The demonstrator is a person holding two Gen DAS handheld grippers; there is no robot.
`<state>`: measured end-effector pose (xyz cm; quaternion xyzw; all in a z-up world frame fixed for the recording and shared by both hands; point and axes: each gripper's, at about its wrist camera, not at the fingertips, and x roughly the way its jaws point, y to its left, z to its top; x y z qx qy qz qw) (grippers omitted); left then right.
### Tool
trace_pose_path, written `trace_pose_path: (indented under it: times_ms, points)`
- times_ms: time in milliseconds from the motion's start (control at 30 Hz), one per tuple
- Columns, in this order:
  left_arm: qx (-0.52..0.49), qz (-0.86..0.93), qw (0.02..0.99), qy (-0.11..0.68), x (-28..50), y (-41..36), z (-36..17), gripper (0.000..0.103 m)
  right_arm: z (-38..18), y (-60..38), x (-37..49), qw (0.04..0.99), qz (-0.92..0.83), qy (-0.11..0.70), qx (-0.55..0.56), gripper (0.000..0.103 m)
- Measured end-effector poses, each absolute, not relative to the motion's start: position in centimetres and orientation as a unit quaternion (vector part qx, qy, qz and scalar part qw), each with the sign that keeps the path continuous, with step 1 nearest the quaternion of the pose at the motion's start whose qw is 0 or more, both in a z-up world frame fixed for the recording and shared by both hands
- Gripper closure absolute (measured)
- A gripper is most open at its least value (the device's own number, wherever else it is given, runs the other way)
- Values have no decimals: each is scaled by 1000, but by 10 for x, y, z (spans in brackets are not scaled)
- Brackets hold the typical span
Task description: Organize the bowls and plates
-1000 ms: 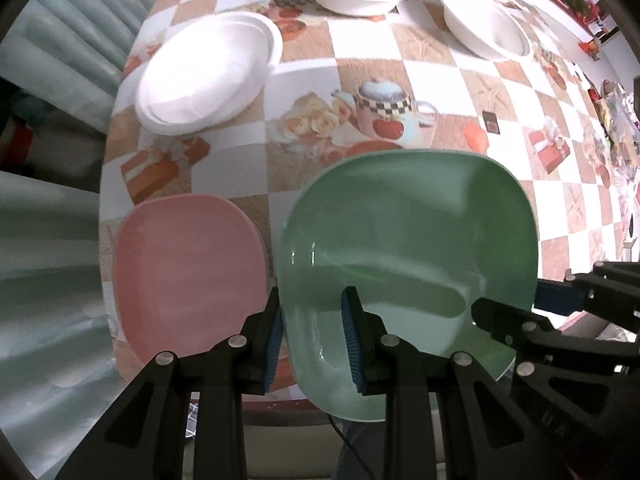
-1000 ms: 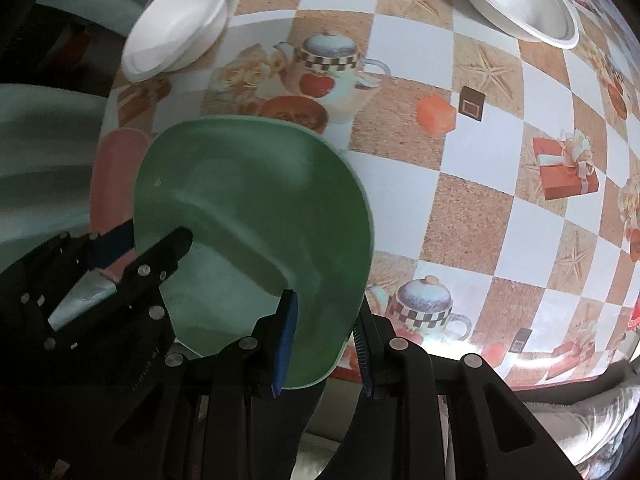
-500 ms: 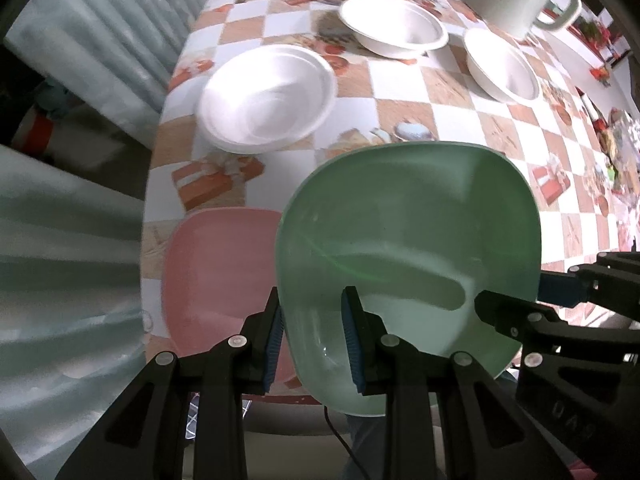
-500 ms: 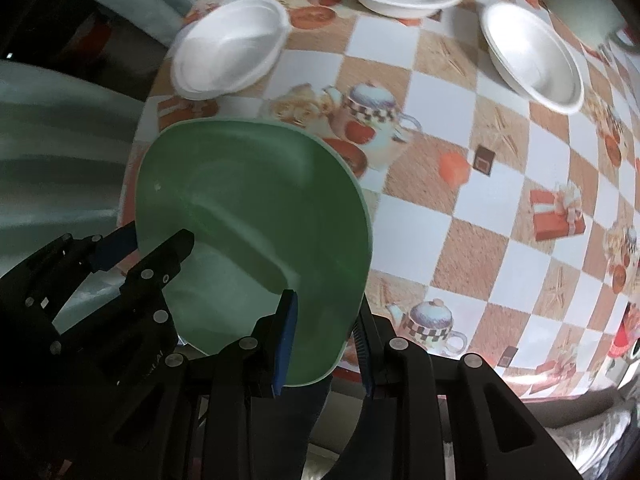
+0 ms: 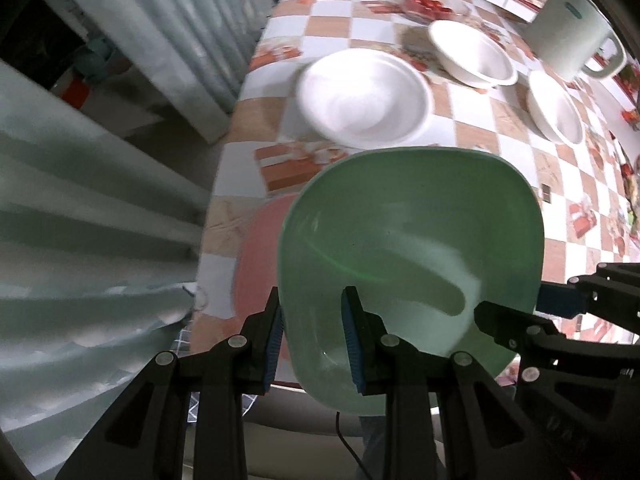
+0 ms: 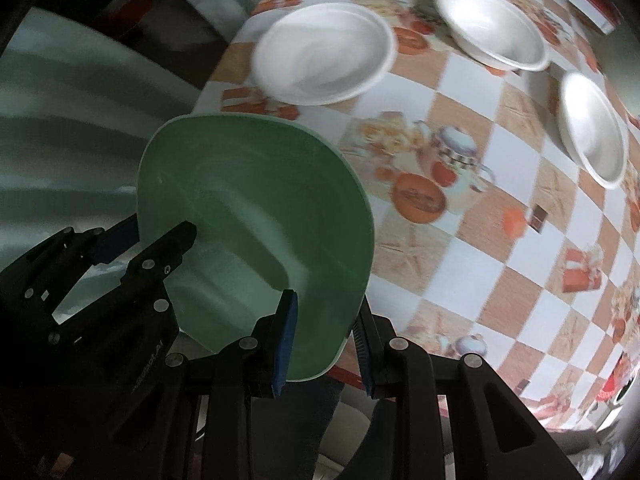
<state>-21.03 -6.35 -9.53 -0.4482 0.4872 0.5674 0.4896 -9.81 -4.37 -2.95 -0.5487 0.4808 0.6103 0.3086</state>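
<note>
Green plate: pale mint, glossy, squarish with rounded corners and a shallow raised rim; a soft sheen runs across its well. It is held in the air over the near edge of the table, hollow side up and roughly level, overlapping the pink plate beneath it. No clear long axis; its near corner hangs out past the table edge towards the holder.

Left gripper: black fingers, blue pads, nearly closed and clamped on the plate's near-left rim, one pad outside the rim and one inside the well.

Right gripper: same build, narrowly parted and clamped on the near-right rim, the rim pinched between its pads. Each gripper shows at the edge of the other's view, on opposite sides of the plate.

Pink plate: same squarish form, flat on the table at its near-left corner, mostly hidden by the green one.

White bowls, three: one large just beyond the green plate, a second farther back, a third to the right; all upright, apart from one another.

White pot with handle: far right corner.

Table: cloth checked white and tan, printed with teapots and gift boxes.
</note>
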Motion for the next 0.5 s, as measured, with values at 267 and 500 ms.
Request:
trace_pose_path:
  times_ms: [267,500]
  points:
    - [-461,579,467,485,-242,-61,-103,74,-41,-43,-134,280,616,477,-560,73]
    - [-455,576,461,499,-253,-59,-114,73,-60,-41,-152,272,607,487,-566,73]
